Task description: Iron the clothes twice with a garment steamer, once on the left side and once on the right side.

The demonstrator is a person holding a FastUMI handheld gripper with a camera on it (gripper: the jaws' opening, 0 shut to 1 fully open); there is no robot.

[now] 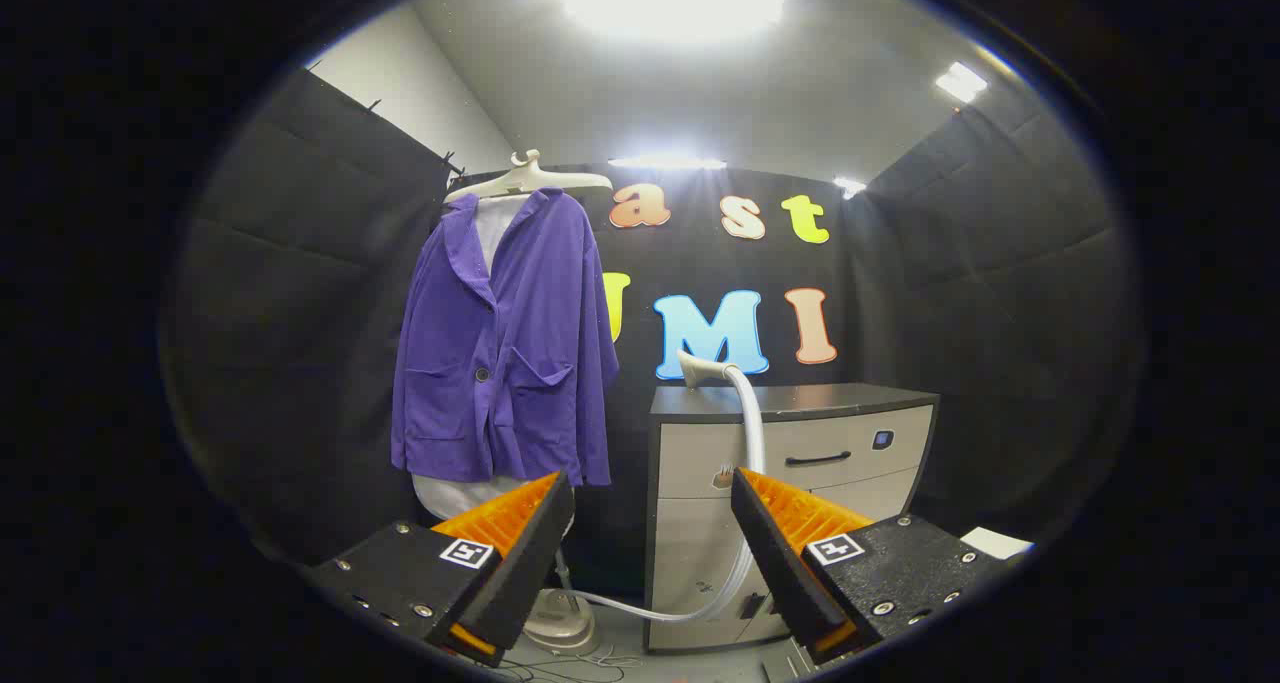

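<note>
A purple jacket (505, 353) hangs on a pale hanger (527, 179) over a white garment, beyond my left finger and against the black wall. The steamer head (703, 370) rests on the front left corner of a cabinet top. Its white hose (752, 433) drops down the cabinet front and curves along the floor to the steamer base (563, 625), which stands under the jacket. My gripper (650, 488) is open, well back from all of these, with nothing between its fingers.
A grey and black drawer cabinet (800, 463) stands to the right of the jacket, straight beyond my right finger. Black cloth walls close the booth on the left, back and right. A white sheet (995, 541) lies low at the right.
</note>
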